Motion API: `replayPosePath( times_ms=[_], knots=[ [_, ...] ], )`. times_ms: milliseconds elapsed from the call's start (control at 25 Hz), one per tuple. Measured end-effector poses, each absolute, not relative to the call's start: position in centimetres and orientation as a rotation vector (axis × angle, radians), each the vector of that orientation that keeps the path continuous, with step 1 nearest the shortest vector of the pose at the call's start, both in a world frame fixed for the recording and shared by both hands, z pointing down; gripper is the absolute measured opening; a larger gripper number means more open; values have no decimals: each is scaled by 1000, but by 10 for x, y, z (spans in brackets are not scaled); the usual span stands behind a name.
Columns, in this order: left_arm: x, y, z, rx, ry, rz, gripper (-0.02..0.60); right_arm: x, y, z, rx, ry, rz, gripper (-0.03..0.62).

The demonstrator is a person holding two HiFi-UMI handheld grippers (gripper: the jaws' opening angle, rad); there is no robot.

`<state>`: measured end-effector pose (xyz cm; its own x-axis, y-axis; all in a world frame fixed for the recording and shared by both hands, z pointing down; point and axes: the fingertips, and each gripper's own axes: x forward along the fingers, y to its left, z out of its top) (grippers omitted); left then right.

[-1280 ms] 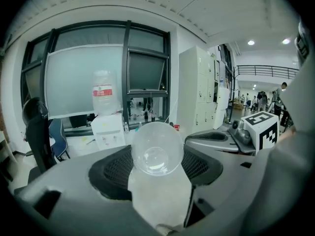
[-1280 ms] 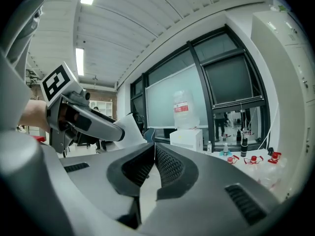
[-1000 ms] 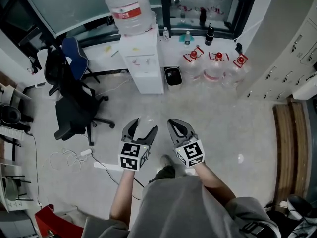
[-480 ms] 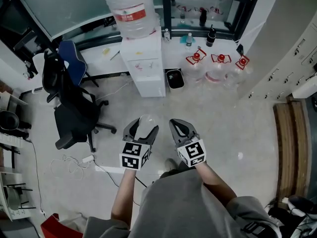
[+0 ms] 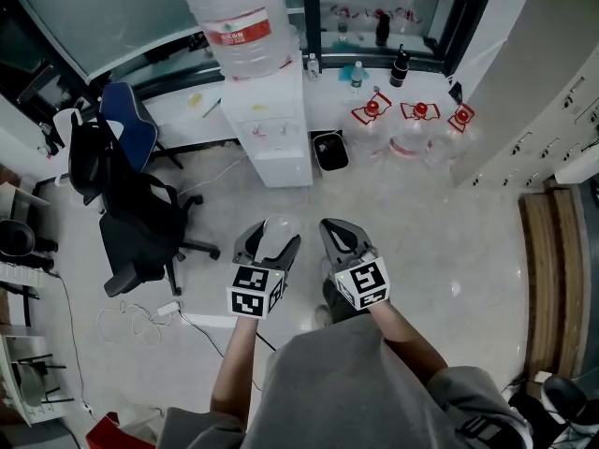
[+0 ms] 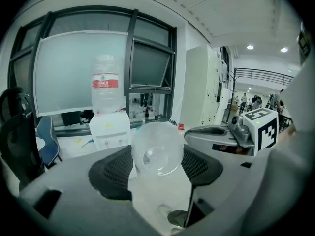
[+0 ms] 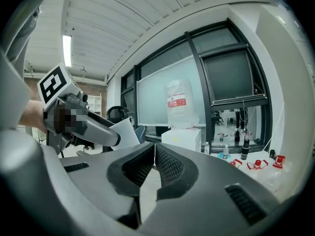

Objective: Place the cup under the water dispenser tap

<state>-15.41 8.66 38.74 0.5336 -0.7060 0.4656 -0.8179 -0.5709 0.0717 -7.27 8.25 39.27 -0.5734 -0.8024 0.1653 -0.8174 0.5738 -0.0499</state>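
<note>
Left gripper view: the left gripper's [image 5: 271, 236] 2 jaws clamp a clear cup [image 6: 157, 149], well apart from the water dispenser [image 5: 276, 129]. The right gripper's [image 7: 151, 156] jaws are together, empty.

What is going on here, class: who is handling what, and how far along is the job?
A person holds a pair of tongs in each hand. The left tongs grip a clear plastic cup between their pads. The right tongs are shut with nothing in them. The water dispenser, with a large bottle on top, stands across the floor ahead of both, so the cup is not yet under the tap.
</note>
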Motion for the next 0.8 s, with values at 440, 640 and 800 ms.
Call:
replayPosePath(
  times_ms=[440,640,800],
  knots=[
    [-147,-9,394,2470,-1265,603,302,-69,-19,398,1367,-2682,208,12],
    [-140,-48,402,2450,-1256,629,302,-64,-59,403,1349,-2685,233,12],
    [-133,-75,407,2437,-1245,651,302,-57,-87,409,1344,-2681,264,11]
  ],
)
